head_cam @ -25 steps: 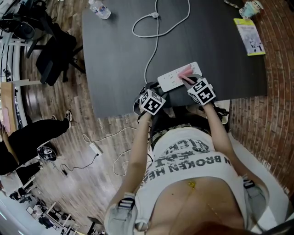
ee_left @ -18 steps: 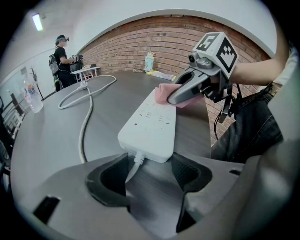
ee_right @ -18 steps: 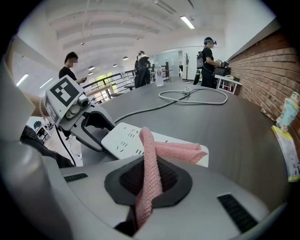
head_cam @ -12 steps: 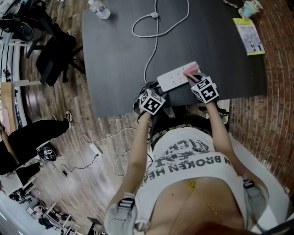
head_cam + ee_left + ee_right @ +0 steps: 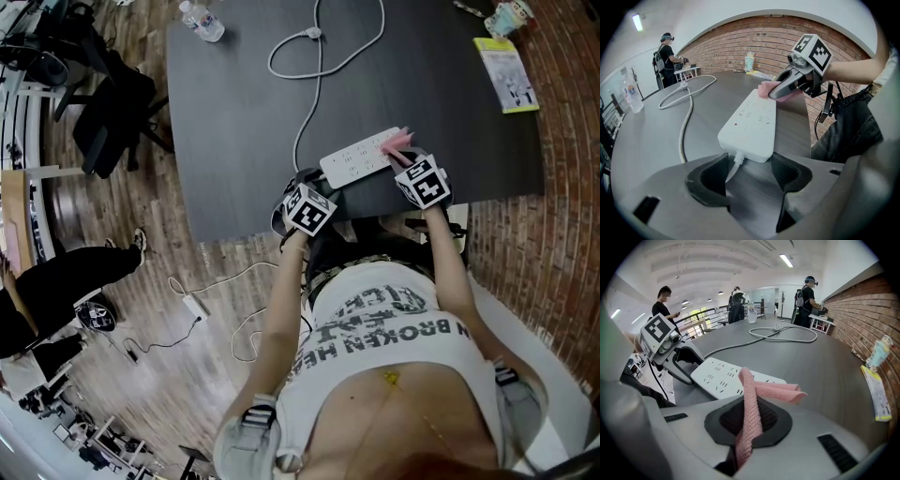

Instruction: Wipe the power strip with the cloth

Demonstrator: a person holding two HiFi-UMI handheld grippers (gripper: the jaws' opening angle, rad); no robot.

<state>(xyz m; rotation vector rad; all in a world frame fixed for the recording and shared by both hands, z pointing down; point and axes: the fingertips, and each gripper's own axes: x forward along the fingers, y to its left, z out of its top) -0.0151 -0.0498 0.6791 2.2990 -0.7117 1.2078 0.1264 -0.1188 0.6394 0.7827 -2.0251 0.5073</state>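
The strip (image 5: 359, 157) lies near the table's (image 5: 244, 112) front edge, its cord (image 5: 314, 56) looping off across the top. The pink cloth (image 5: 399, 141) rests on the end of the strip farthest from the cord, pinched in the right gripper (image 5: 405, 156), whose jaws are closed on a fold of it while a loose flap trails over the strip's end.

Over the last second the cloth has slid along the strip, from about the middle of the socket face to this end, so one stroke looks just about finished. The half nearer the cord probably still needs a pass, which would mean drawing the cloth back that way.

The left gripper (image 5: 749, 174) has stayed put at the corded end, its jaws spread to either side of the strip's (image 5: 751, 119) corner and cord outlet. It clamps nothing and seems only to steady the strip. Whether its pads touch the casing cannot be told.
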